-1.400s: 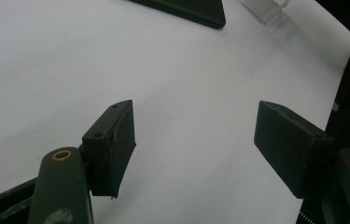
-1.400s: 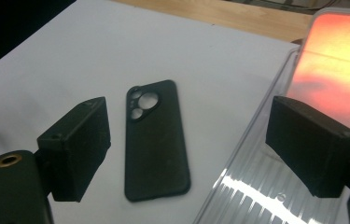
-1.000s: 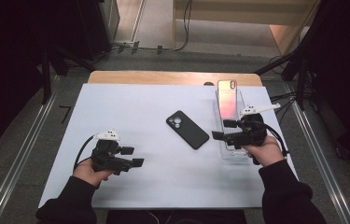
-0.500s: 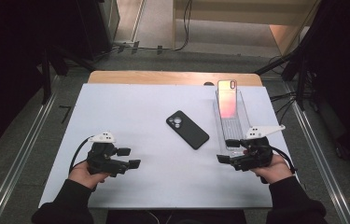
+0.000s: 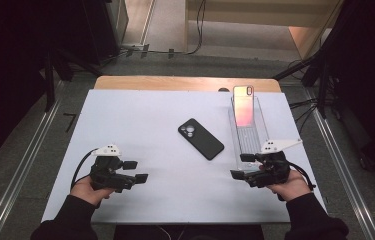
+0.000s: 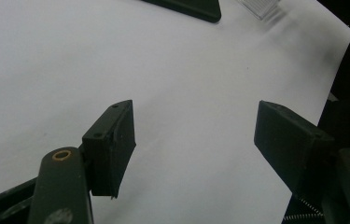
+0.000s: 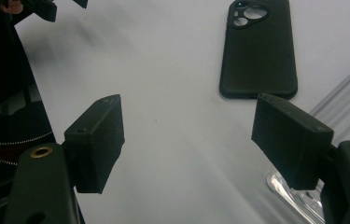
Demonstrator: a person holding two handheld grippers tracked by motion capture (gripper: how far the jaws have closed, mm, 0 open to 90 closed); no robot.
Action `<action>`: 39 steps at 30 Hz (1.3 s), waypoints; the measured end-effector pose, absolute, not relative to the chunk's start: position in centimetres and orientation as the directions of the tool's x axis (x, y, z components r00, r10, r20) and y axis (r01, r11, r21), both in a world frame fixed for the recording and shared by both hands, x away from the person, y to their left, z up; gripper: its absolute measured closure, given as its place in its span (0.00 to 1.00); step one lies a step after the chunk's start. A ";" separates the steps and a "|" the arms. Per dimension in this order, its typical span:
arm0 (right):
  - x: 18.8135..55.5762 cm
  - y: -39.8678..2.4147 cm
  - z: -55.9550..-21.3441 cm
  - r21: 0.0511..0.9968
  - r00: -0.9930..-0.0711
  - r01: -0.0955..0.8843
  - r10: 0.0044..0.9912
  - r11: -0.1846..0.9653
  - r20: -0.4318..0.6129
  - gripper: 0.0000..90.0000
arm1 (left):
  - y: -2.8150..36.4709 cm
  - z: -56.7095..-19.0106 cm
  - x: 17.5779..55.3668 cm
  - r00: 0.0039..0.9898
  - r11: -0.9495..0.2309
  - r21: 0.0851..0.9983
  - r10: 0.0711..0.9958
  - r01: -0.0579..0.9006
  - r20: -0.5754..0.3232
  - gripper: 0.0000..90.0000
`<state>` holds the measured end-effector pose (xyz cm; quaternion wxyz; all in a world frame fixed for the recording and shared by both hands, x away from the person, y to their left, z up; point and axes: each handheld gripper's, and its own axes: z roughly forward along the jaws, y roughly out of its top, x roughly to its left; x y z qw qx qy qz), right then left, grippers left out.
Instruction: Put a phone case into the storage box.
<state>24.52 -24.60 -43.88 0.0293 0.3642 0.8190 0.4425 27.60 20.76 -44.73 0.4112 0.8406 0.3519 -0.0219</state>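
The right tongs have drawn back from the clear tray toward the table's near edge; both tongs gape empty, left tongs too, the phone untouched.

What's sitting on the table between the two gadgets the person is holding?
Nothing. In the high view, the white table is bare between the left hand-held gripper and the right hand-held gripper. The black phone lies farther back, beyond that stretch.

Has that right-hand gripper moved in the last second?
Yes. The right gripper has pulled back toward the person, off the clear tray to its near end.
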 end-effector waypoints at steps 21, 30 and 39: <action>28.4 -22.0 -42.5 0.773 -0.636 0.589 0.725 0.234 0.265 0.25 | 21.3 -44.8 27.4 0.738 -0.399 0.677 0.591 0.619 -0.326 0.33; 30.5 -21.2 -42.2 0.769 -0.634 0.592 0.728 0.241 0.260 0.24 | 21.3 -44.8 27.5 0.739 -0.405 0.672 0.591 0.620 -0.325 0.33; 32.8 -19.7 -42.0 0.769 -0.629 0.593 0.734 0.238 0.257 0.24 | 21.2 -44.7 27.6 0.740 -0.401 0.677 0.588 0.617 -0.326 0.33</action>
